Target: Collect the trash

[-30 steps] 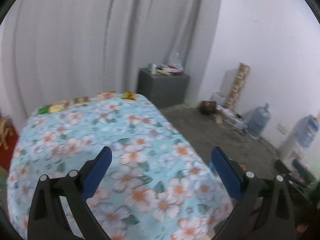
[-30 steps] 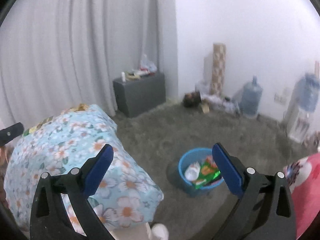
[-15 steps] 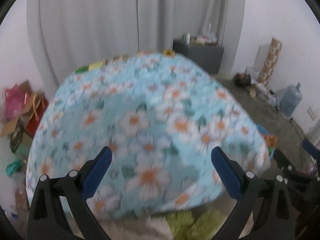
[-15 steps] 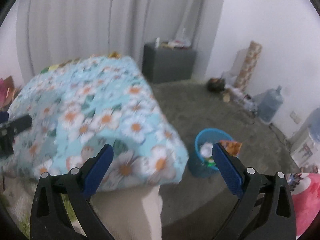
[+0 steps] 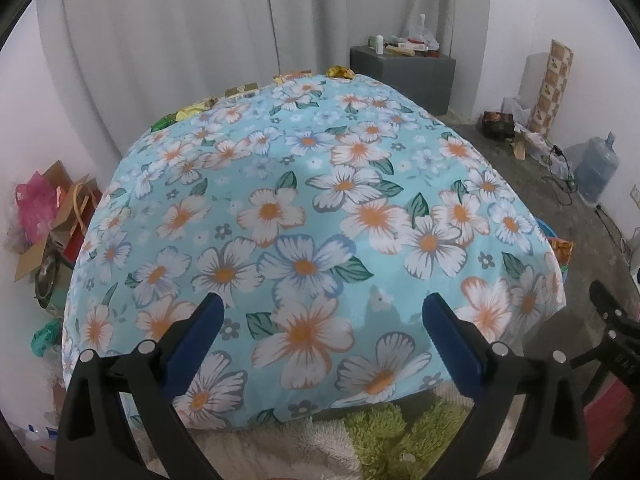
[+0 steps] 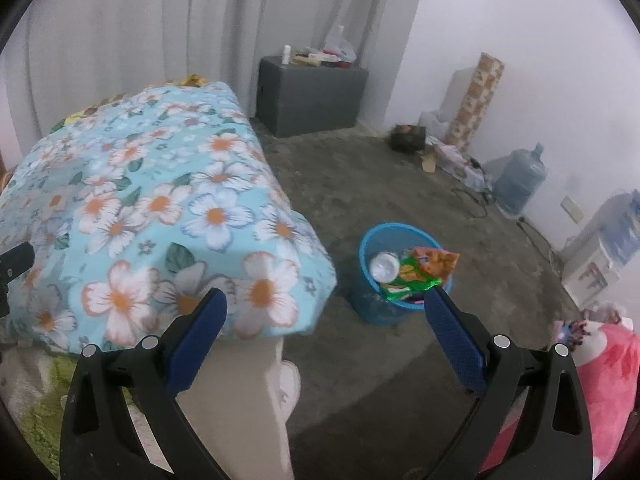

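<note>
A table under a light-blue flowered cloth fills the left wrist view. Several crumpled wrappers lie along its far edge, a gold one at the far right corner. My left gripper hangs open over the near edge with nothing between its fingers. In the right wrist view a blue bin stands on the floor right of the table, holding a white bottle and green and orange wrappers. My right gripper is open and empty, near the table corner and short of the bin.
A grey cabinet with clutter stands at the back wall. A water jug and a patterned roll stand at the right wall. Bags and cardboard pile up left of the table. A pale trouser leg and shoe are below.
Both grippers have pulled back and swung left, so the table now fills the left view and the bin sits further from the right gripper. Both jaws stayed open.
</note>
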The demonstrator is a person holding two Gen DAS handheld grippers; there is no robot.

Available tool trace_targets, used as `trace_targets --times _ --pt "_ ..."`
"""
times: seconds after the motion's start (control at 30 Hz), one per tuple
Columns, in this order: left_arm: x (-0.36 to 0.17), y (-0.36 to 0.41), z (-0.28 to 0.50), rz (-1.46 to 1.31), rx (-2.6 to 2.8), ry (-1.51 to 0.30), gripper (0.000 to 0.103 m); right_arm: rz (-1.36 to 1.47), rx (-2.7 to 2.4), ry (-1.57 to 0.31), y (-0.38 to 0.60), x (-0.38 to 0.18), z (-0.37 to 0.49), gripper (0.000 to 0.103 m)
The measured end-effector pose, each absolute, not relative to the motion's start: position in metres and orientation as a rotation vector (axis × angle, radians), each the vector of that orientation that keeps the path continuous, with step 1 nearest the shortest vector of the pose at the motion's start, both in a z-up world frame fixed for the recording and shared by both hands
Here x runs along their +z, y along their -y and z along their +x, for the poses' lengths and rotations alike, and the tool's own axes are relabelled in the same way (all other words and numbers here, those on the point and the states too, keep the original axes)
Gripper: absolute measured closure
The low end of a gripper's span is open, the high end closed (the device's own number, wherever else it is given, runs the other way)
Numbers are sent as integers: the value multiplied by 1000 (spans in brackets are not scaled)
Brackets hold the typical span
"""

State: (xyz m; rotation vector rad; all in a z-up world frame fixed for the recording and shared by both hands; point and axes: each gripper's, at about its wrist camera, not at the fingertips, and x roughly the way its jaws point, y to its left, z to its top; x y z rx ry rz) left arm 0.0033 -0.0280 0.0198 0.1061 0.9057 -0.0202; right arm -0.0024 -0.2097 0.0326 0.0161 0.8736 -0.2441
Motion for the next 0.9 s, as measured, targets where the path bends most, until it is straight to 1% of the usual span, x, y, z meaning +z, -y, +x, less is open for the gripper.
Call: trace_targets --times 0.9 --pt "19 29 4 112 -26 -912 6 22 -228 -886 215 31 -7 8"
